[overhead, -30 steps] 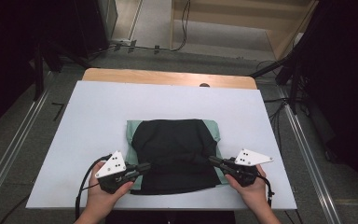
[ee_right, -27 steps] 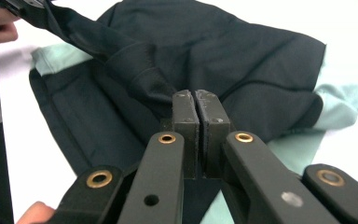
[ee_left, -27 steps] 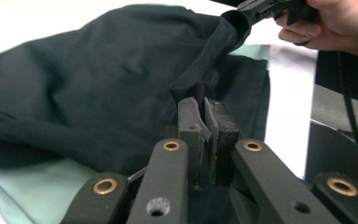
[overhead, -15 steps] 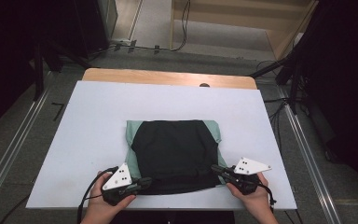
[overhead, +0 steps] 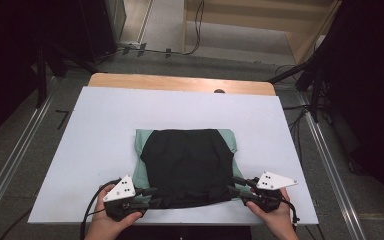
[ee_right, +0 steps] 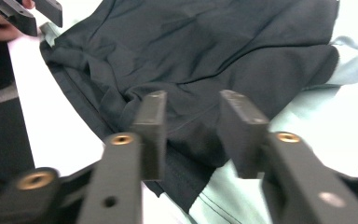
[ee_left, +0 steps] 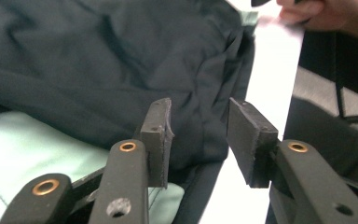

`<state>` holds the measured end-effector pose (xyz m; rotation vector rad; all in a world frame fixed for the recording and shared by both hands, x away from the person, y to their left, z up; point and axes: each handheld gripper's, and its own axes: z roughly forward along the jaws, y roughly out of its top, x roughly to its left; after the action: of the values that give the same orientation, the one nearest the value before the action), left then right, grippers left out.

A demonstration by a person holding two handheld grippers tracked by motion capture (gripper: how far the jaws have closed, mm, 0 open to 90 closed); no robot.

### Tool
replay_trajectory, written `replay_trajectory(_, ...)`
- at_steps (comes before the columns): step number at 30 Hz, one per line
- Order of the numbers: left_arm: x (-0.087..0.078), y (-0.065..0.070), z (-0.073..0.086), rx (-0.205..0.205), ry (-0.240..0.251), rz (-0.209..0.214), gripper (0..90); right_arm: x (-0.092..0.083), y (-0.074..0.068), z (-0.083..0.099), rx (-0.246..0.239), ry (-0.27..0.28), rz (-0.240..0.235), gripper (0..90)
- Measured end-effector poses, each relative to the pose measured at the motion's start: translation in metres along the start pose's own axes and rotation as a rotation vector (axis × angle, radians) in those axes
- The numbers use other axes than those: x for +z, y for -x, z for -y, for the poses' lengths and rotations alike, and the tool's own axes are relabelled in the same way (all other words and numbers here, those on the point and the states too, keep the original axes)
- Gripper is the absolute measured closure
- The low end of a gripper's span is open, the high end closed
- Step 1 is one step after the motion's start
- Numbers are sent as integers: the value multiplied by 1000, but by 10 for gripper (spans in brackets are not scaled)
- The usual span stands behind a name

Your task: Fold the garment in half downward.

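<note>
Garment (overhead: pixel 187 167): dark, near-black cloth, soft and rumpled, lying flat on the near half of the tabletop (overhead: pixel 105 125) on top of a pale mint-green piece (overhead: pixel 141 170)

Near hem: thicker stitched band along the edge closest to the person, creased and bunched at both corners

Left hand (overhead: pixel 111 224): comes in low from the bottom edge, wrapped round the handle, tool pointing inward along the hem

Left tool (overhead: pixel 151 196): black jaws, flat rubbery pads, brass-looking rivets; jaws have just been opening and now stand spread, the hem corner sits in the gap with no pad pressing on it

Right hand (overhead: pixel 272 215): mirror pose on the other side, knuckles low at the tabletop's near edge

Right tool (overhead: pixel 236 186): same deal, jaws just opened, parted around the dark hem, cloth loose between them

Mint piece: smooth, peeks out at left, right and far corners

Tabletop: matte white sheet, wooden strip (overhead: pixel 180 83) showing along the far edge
</note>
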<state>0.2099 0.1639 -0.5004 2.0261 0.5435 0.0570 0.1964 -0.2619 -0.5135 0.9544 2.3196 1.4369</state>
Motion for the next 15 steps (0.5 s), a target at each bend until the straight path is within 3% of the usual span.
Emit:
replay_trajectory(3, -3, -1, -1, -12, 25, 21, 555, -4, 0, -1, 10, 19, 3, 433)
replay_trajectory(9, -8, -4, -5, -31, 55, -18, 407, -6, -1, -6, 35, 45, 22, 170)
replay_trajectory(10, -9, -4, -7, -32, 61, -38, 294, -6, -1, -8, 51, 49, 26, 116)
replay_trajectory(12, -10, -5, -10, -46, 67, -38, 268, -6, -2, -9, 56, 49, 22, 92)
replay_trajectory(15, -10, -5, -12, -46, 63, -57, 152, -6, -3, -11, 57, 57, 15, 0)
